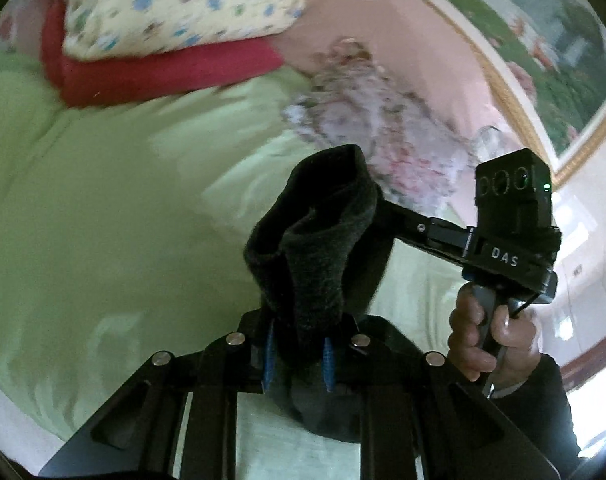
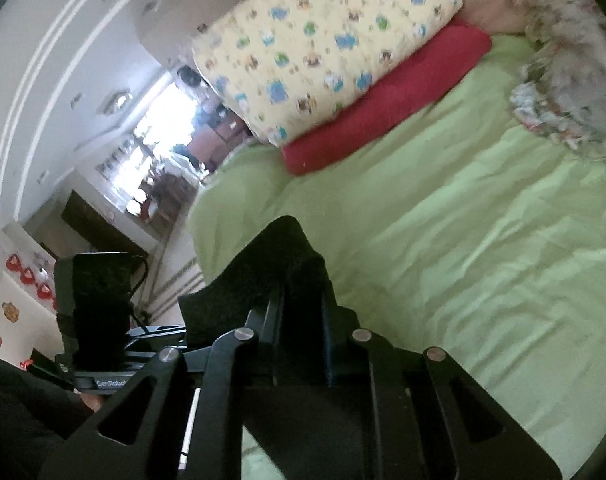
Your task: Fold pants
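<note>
Pants (image 1: 315, 236) hang bunched between both tools, dark and thick, lifted above the green bedsheet (image 1: 103, 200). In the left wrist view the left gripper (image 1: 297, 354) sits at the bottom centre of the frame, its blue-padded fingers (image 1: 268, 364) clamped on a gathered wad of the black fabric that rises up through the middle of the picture. To the right of that wad the right gripper (image 1: 387, 210) reaches in from the right side, its tip buried in the same cloth, and the person's right hand (image 1: 491, 336) grips its handle at the lower right.

In the right wrist view the right gripper's fingers are pinched tight on a fold of the pants at lower centre, with the dark cloth covering them and peaking just above. The left tool shows as a black block at the lower left.

Across the top of both frames lies a yellow patterned pillow (image 2: 327, 40) stacked on a red pillow (image 2: 387, 108), touching it. A floral quilt (image 2: 571, 60) is heaped in the upper right of the right wrist view, resting on the sheet.
</note>
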`<action>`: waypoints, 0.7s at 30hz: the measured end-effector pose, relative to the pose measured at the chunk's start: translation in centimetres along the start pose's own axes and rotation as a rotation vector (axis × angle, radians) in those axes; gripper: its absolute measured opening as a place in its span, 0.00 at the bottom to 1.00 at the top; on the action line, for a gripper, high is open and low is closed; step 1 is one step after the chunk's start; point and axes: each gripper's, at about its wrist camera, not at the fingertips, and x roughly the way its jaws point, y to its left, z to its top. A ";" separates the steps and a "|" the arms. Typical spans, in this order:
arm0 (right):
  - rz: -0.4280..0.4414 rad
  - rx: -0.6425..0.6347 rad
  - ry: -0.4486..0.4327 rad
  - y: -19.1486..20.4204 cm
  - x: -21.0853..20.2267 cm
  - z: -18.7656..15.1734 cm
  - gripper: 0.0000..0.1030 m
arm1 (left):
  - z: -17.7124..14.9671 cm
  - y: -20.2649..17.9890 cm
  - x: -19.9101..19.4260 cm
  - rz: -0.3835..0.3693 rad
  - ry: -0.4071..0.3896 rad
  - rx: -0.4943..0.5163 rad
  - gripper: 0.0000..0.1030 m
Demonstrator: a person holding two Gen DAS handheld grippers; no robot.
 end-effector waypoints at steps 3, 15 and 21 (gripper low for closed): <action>-0.010 0.013 -0.047 0.6 -3.0 -0.9 0.16 | -0.3 -2.5 -0.2 -0.022 -0.003 0.043 0.17; -0.070 0.067 -0.204 0.4 -14.2 -6.9 0.13 | -4.0 -13.2 -0.5 -0.157 0.058 0.228 0.17; -0.102 0.118 -0.277 -0.3 -18.9 -11.3 0.12 | -7.4 -17.8 0.6 -0.209 0.121 0.320 0.17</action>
